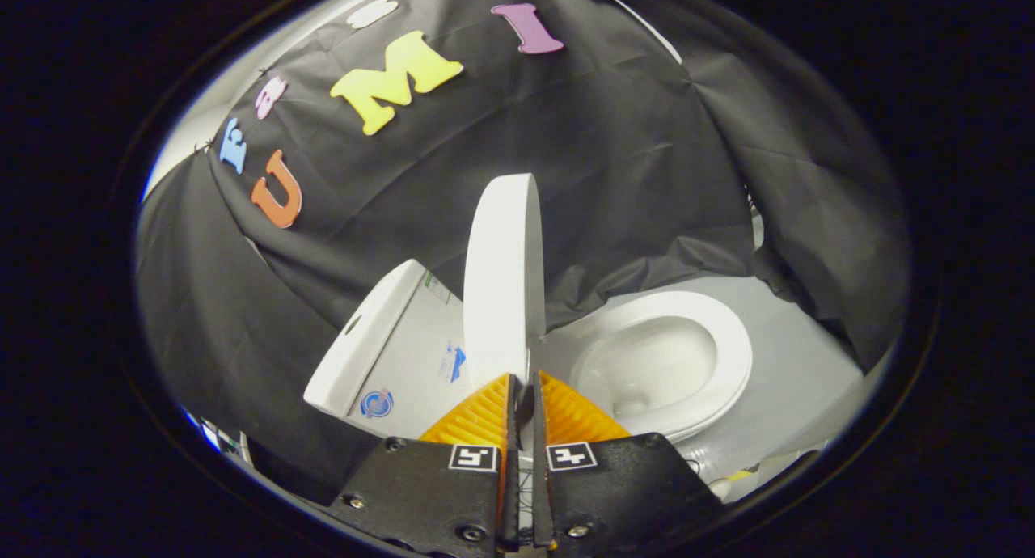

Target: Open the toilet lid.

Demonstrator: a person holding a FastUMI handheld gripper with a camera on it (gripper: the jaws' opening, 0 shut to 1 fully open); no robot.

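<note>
Against black cloth, the hand-held gripper (524,380) pinches the raised toilet lid (501,275) beside the bowl (647,364).

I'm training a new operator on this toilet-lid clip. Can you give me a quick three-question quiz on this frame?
1. True or false: the toilet lid stands raised, clear of the seat.
2. What are the gripper fingers at? A) spread wide over the bowl B) nearly closed on the lid's lower edge C) resting on the tank
3. Fill in: the tank lies on the far side of the lid from the open ____.

Key
1. True: the lid is up on edge and the seat and bowl lie uncovered.
2. B: the orange fingers sit close together with the lid's edge in the narrow gap.
3. bowl
</note>
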